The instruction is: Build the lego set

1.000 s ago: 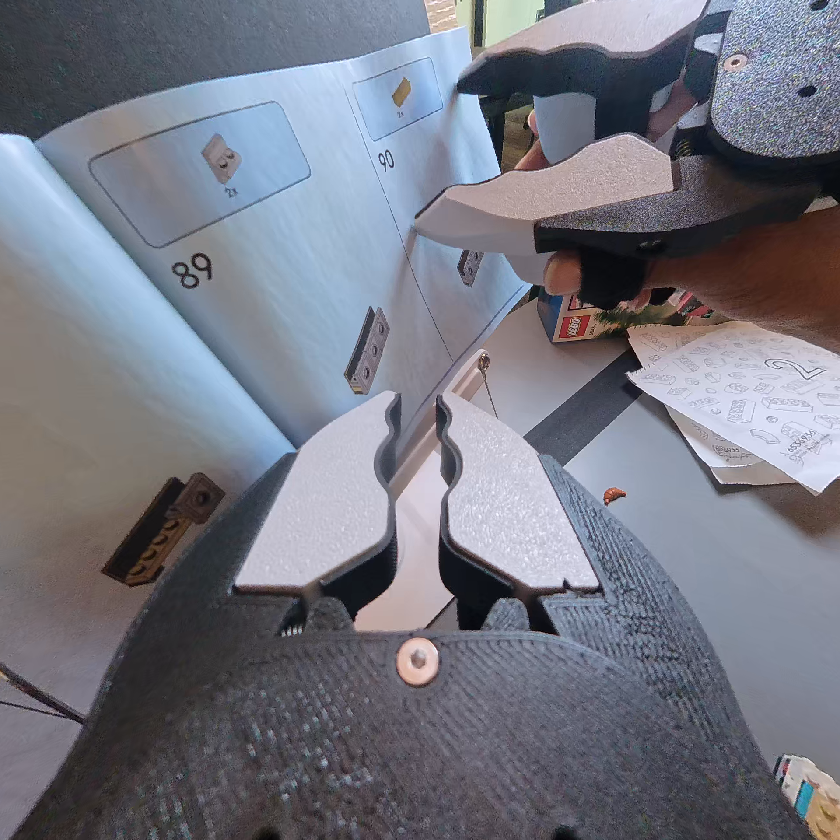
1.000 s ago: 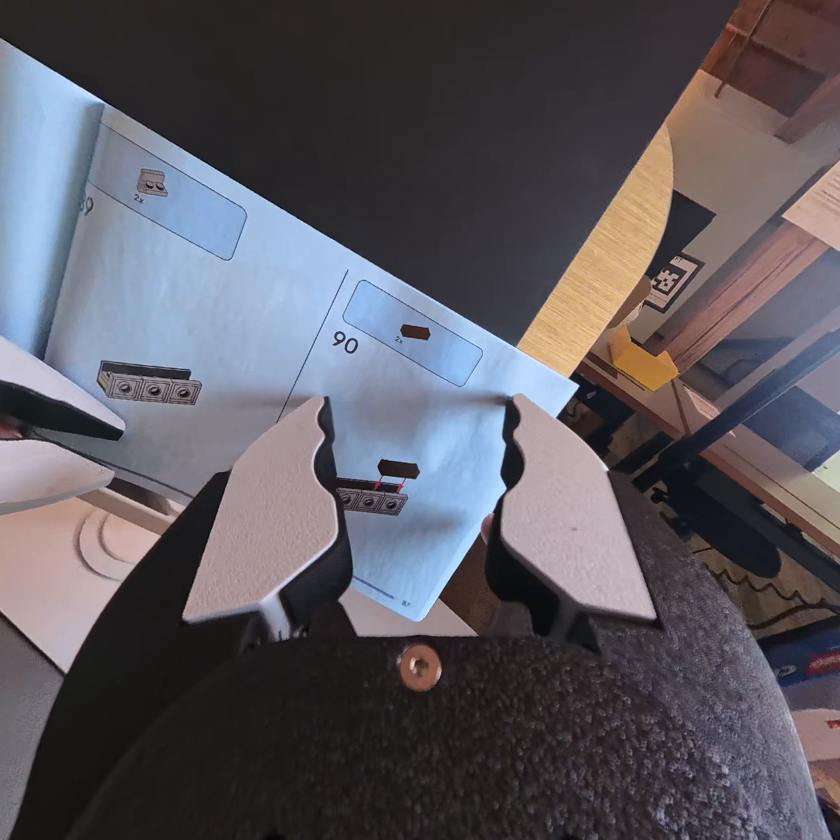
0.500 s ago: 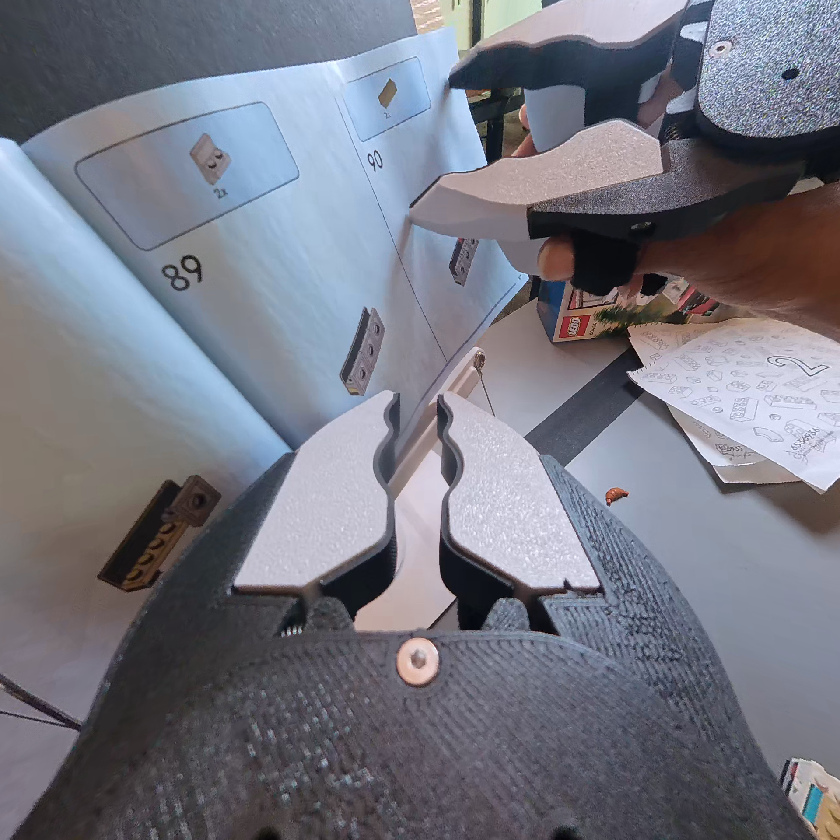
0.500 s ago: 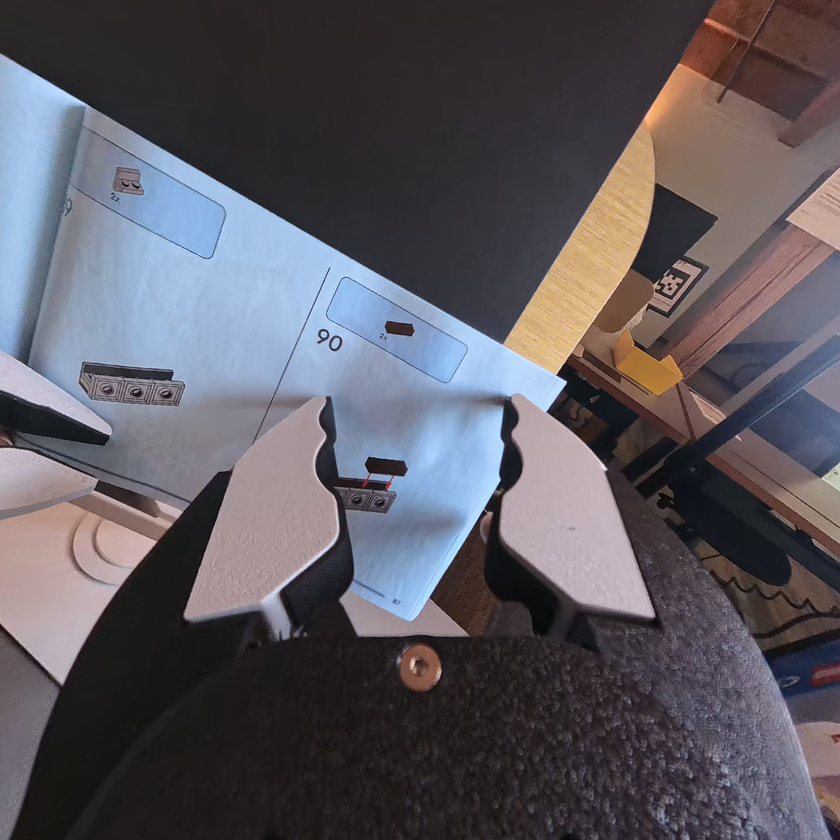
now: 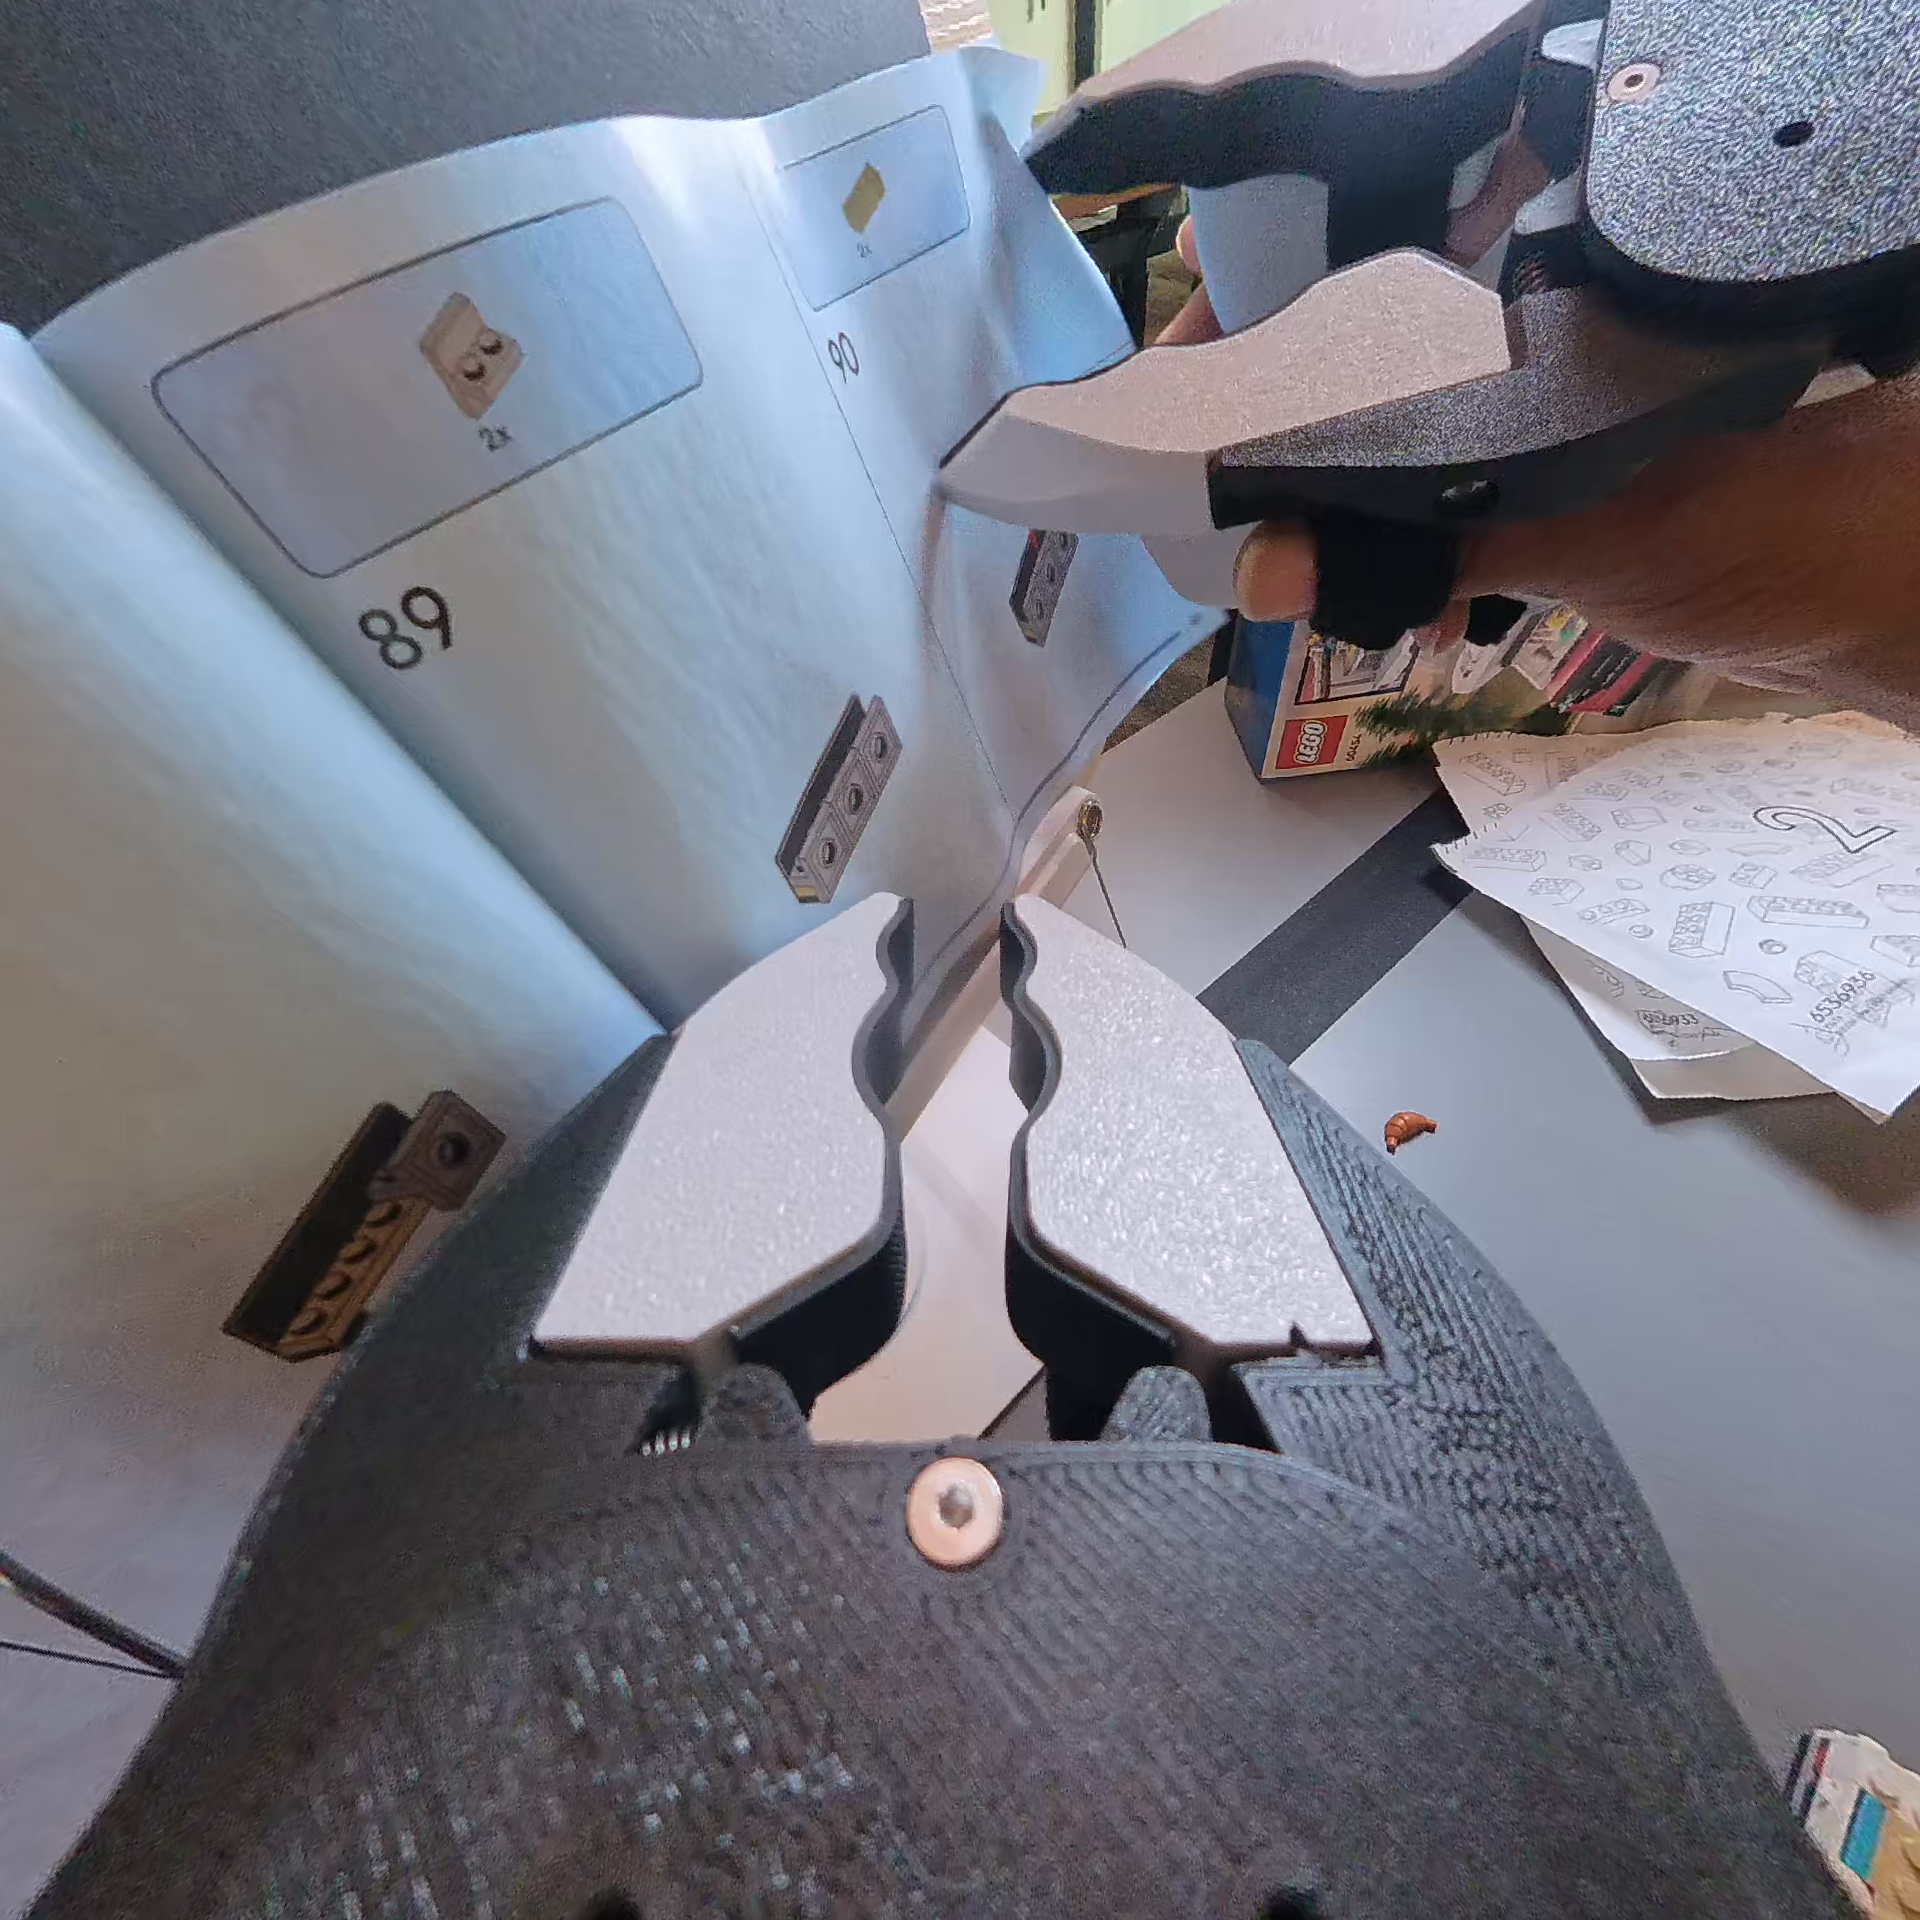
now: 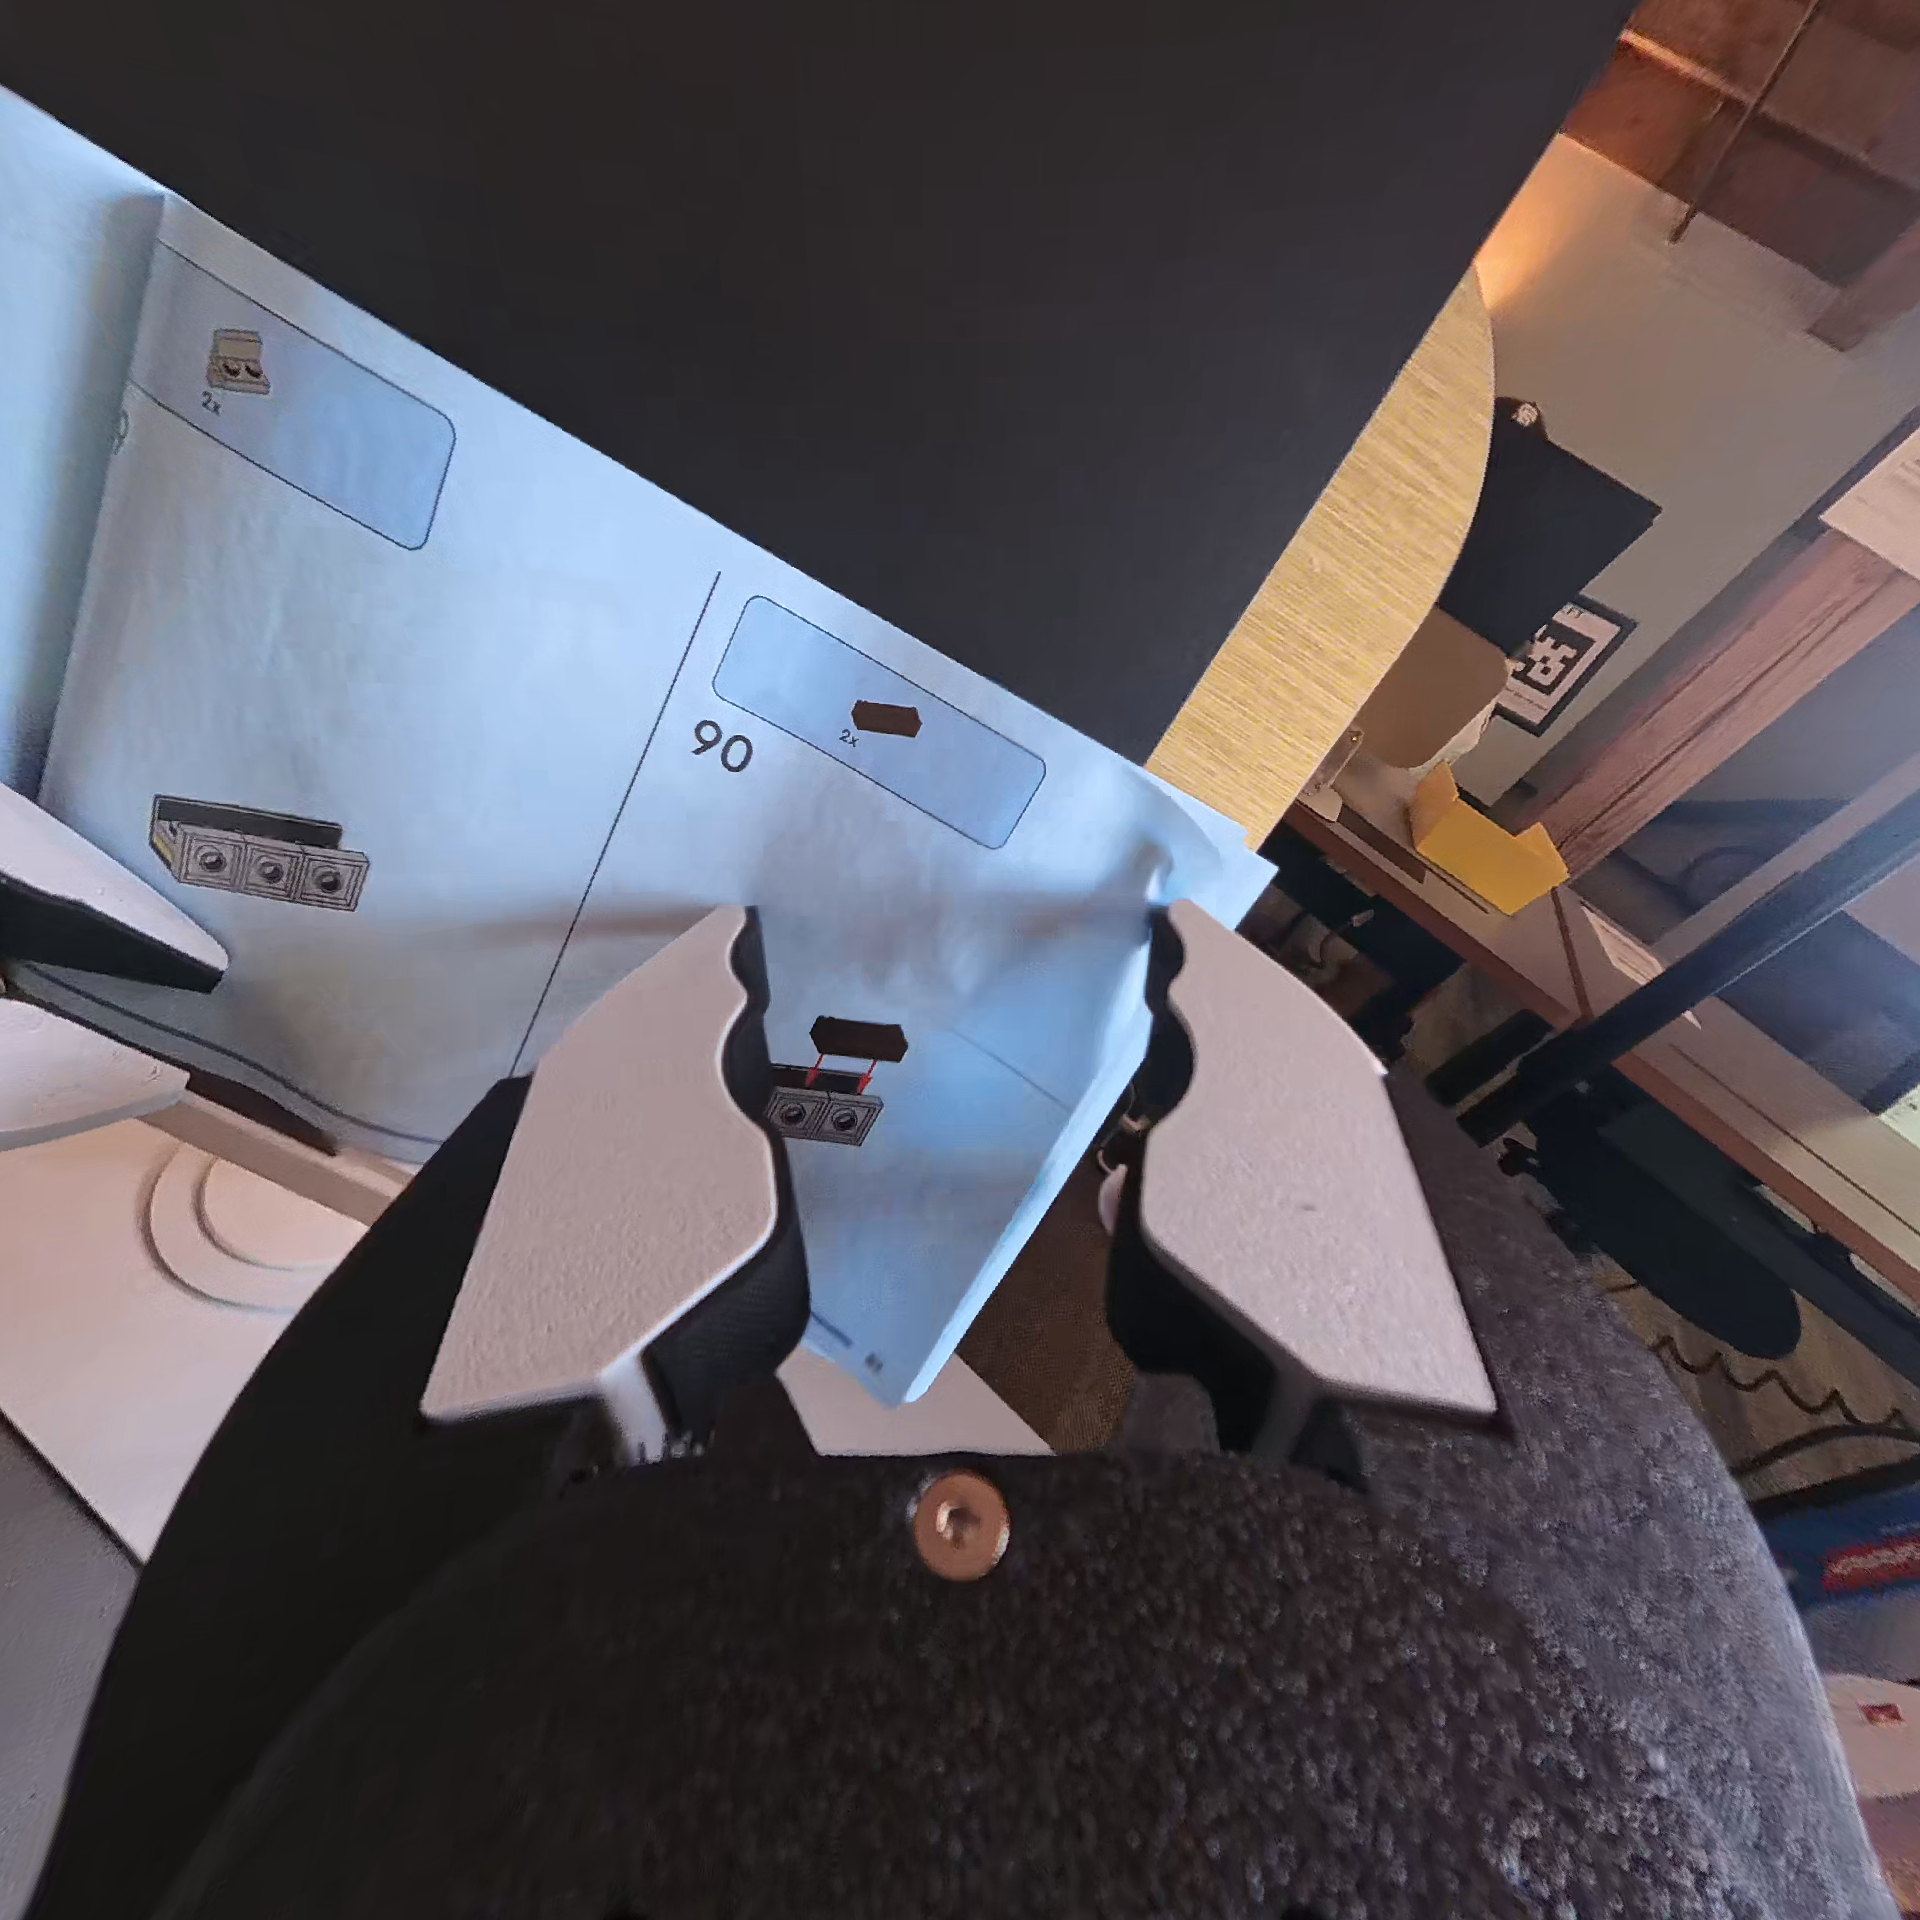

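Booklet page (image 5: 644, 665) edge sits inside the narrowly parted left gripper (image 5: 956, 925), contact unclear; right gripper (image 6: 951, 925) spread wide.

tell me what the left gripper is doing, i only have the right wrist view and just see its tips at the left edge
Observer: The left gripper straddles the bottom edge of a page of the blue instruction booklet. Its jaws are narrowly apart, with a gap showing beside the paper.
Operator: anything on the table to its right
Observer: A toy brick box stands behind some printed paper sheets.
Operator: any loose parts
Observer: One small orange-brown piece lies on the grey table.
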